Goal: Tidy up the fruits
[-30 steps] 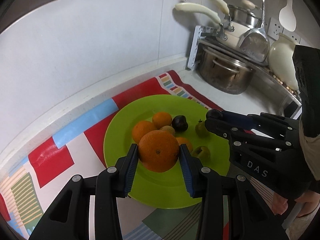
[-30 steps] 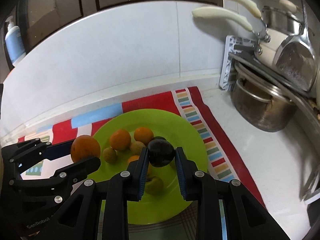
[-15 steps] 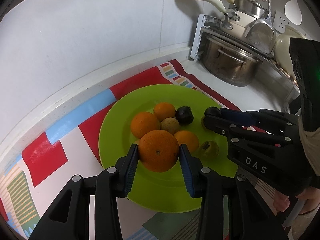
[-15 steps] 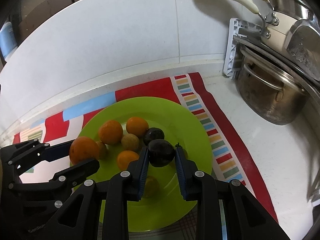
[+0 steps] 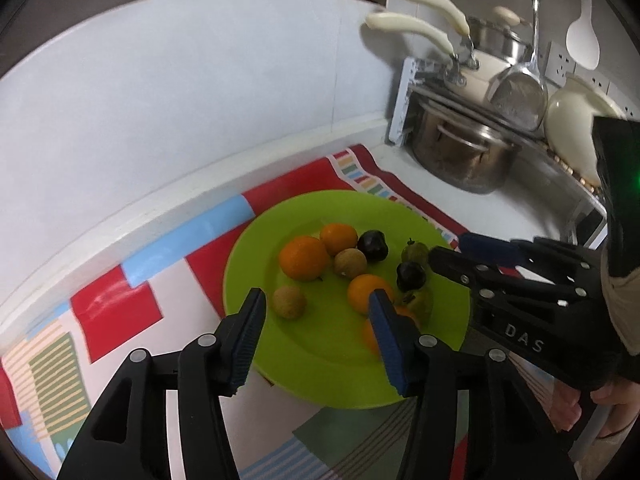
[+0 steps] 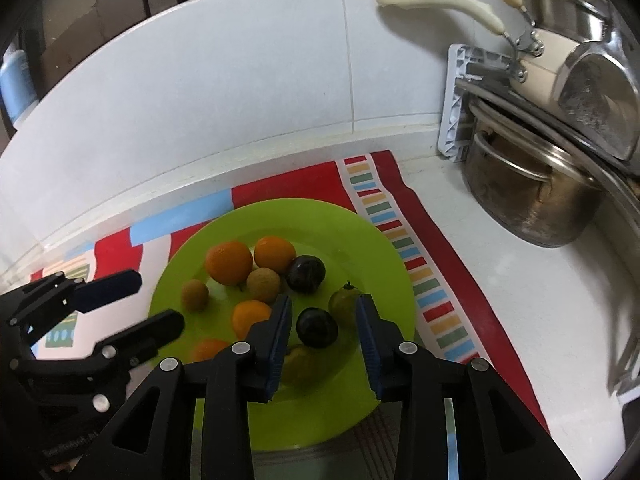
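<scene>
Fruits lie on the green plate; both grippers' jaws have just been opening, nothing clamped; only the right view shows a dark plum lying loose between the right gripper's jaws

Green plate: near rim bare, passable. Centre crowded with fruit; a dark plum lies between the right claw's parted jaws. White table right of the cloth free up to the steel pot and rack.
</scene>
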`<state>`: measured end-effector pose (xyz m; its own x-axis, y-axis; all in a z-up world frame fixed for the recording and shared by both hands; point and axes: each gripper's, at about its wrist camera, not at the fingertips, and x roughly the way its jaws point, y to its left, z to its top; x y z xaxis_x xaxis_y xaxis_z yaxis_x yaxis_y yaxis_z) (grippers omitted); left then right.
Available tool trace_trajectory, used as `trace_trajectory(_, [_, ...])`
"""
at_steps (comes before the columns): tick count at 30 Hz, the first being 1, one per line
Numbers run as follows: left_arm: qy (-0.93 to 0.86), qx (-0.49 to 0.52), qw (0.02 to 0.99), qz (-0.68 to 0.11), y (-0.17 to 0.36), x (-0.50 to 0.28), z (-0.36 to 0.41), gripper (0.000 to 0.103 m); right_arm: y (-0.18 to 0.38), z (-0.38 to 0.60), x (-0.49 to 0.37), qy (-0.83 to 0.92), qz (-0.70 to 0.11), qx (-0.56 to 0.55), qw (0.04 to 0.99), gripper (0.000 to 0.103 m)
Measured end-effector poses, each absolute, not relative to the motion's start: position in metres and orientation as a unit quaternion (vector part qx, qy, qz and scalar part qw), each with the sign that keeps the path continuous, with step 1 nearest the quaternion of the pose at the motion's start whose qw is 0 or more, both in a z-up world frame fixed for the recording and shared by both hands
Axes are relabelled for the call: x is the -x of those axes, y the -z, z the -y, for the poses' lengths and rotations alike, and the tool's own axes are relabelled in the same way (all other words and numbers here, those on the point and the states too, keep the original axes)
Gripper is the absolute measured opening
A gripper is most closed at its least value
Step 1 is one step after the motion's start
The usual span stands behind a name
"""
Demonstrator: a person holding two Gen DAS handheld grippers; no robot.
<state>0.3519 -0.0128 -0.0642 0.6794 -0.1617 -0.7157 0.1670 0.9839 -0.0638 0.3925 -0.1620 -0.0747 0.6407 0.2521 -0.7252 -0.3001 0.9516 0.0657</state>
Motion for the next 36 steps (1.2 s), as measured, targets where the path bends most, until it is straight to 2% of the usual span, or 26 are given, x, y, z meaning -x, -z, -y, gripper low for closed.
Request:
trace_trajectory(4, [0.078,0.003,0.926,-0.37,0.049,-0.33,0.008,0.054,0.062,0.165,-0.371,-0.153,-0.383,0.027,0.911,0.034])
trace_trajectory(12, [0.049,0.001,0.943,-0.33,0.025,-0.277,0.004,0.066,0.034,0.168,-0.312,-0.162,-0.353,0.012,0.921,0.035])
trace_trajectory(15, [0.043,0.008,0.947,-0.319,0.017,-0.257,0.001,0.072,0.026,0.167,-0.291,-0.159,-0.342,0.01,0.926,0.043])
trace_trajectory(17, [0.035,0.003,0.951,-0.307,0.012,-0.241,0.0,0.079,0.021,0.167,-0.275,-0.157,-0.335,0.009,0.929,0.044])
trace_trajectory(24, [0.041,0.0,0.957,-0.287,-0.002,-0.193,-0.004,0.092,0.009,0.171,-0.217,-0.139,-0.315,-0.002,0.939,0.053])
trace_trajectory(26, [0.042,-0.005,0.959,-0.28,-0.006,-0.177,-0.005,0.095,0.006,0.173,-0.202,-0.132,-0.309,-0.006,0.942,0.06])
trace_trajectory(36, [0.028,-0.014,0.965,-0.26,-0.018,-0.117,0.003,0.1,-0.005,0.183,-0.135,-0.118,-0.289,-0.005,0.95,0.064])
